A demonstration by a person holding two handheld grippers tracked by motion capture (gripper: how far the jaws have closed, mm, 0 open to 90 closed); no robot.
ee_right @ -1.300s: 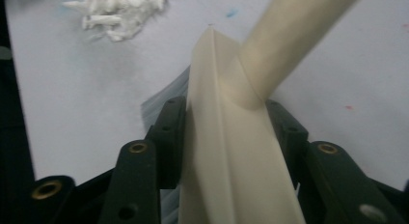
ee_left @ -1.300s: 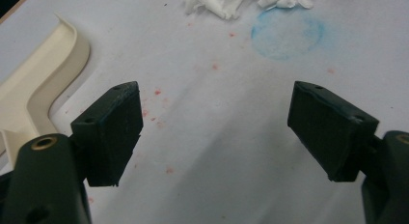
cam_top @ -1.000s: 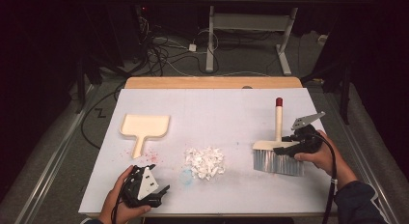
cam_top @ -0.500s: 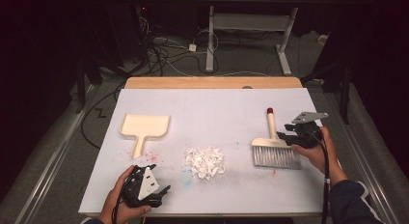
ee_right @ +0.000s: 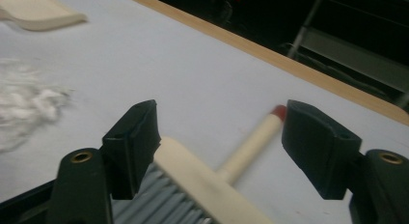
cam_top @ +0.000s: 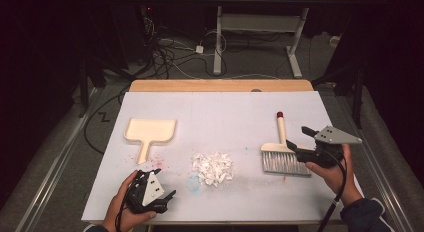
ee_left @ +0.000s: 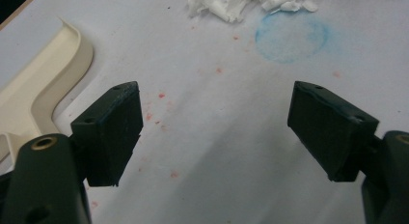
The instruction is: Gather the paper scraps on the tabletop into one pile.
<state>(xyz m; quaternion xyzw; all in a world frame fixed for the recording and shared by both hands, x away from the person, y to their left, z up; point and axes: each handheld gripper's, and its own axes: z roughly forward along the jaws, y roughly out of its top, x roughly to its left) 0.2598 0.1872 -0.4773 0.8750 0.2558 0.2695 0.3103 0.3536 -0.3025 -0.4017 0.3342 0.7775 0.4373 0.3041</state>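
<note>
Right gripper jaws spread wide around brush, seemingly not gripping. Left gripper jaws also spread, above bare table, dustpan beside me, paper scraps between.

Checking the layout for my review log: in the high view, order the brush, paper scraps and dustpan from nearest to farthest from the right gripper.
1. brush, right beside the right gripper.
2. paper scraps, table centre.
3. dustpan, far left side.
</note>
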